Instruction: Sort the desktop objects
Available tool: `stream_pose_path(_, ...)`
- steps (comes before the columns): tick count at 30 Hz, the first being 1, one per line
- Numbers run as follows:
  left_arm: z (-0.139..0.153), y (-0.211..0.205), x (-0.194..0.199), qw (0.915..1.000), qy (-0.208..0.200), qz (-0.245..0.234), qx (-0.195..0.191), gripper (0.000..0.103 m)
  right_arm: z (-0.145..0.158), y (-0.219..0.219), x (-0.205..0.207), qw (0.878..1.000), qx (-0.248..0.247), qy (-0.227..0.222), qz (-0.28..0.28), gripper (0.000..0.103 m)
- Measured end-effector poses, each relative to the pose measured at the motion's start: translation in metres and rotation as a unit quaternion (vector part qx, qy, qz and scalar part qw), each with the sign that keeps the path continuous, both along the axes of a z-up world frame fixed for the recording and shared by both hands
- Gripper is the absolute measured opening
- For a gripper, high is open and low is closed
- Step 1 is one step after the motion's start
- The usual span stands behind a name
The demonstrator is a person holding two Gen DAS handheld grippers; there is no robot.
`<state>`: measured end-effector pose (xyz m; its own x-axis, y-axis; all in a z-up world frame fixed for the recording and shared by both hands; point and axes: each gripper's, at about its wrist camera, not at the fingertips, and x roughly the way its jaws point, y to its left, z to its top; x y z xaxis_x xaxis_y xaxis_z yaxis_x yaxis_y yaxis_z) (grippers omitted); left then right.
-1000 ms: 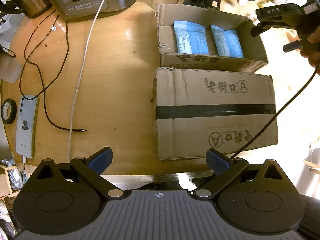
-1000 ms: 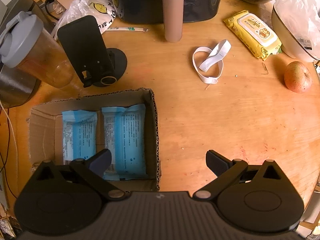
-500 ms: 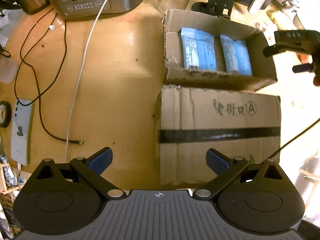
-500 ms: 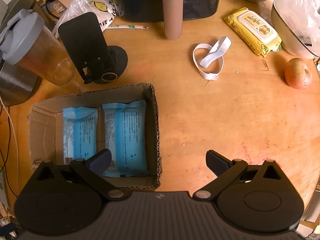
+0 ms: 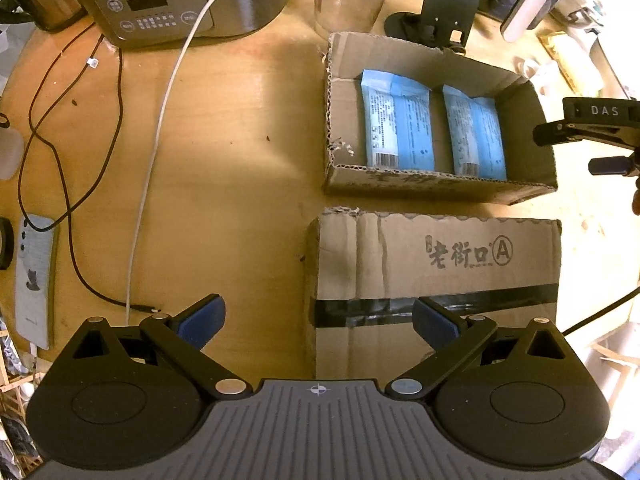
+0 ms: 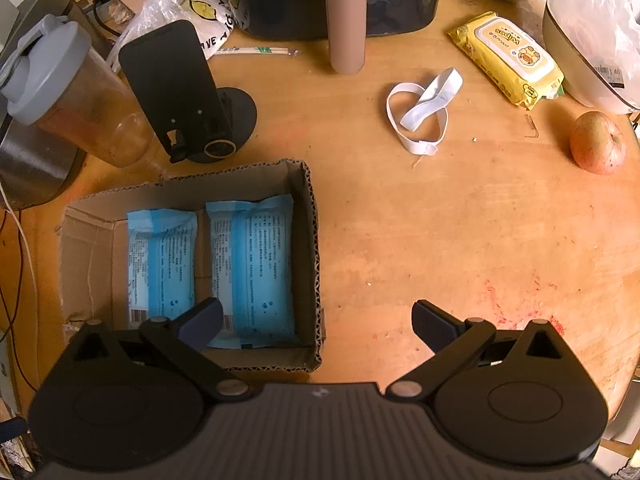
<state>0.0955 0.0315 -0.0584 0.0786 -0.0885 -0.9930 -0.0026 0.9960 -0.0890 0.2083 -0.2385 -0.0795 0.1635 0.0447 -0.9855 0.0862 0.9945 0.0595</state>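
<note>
1. The open cardboard box (image 6: 192,264) stands on the wooden table (image 6: 440,240), and two blue packets (image 6: 252,268) lie flat in it, side by side, filling its right part.
2. In the left wrist view the same open cardboard box (image 5: 436,120) is far from the camera, and a closed cardboard box (image 5: 436,276) with black tape across it sits just near of it, with a narrow gap between the two.
3. The left gripper (image 5: 318,316) hovers over the near left corner of the closed box; its fingers are spread wide and hold nothing.
4. The right gripper (image 6: 316,318) hangs over the near right corner of the open box; its fingers are also spread wide and empty, the left one above a blue packet.
5. To the right of the open box, a white elastic band (image 6: 424,108), a yellow wipes pack (image 6: 508,60) and an apple (image 6: 598,142) lie apart on the far side of the table.
6. A black phone stand (image 6: 188,96) and a shaker bottle (image 6: 68,96) with a grey lid stand just beyond the open box.
7. On the left side of the table there are a rice cooker (image 5: 172,0), a white cable (image 5: 160,128), a black cable (image 5: 72,184) and a phone (image 5: 34,280).
</note>
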Motion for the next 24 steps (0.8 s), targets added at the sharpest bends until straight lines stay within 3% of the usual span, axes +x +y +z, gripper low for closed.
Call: stream_pose_path(24, -0.004, -0.001, -0.004, 1.0, 0.005, 0.002, 0.004, 0.103, 0.007, 0.0, -0.041, 1.0, 0.0, 0.003, 0.017, 0.103)
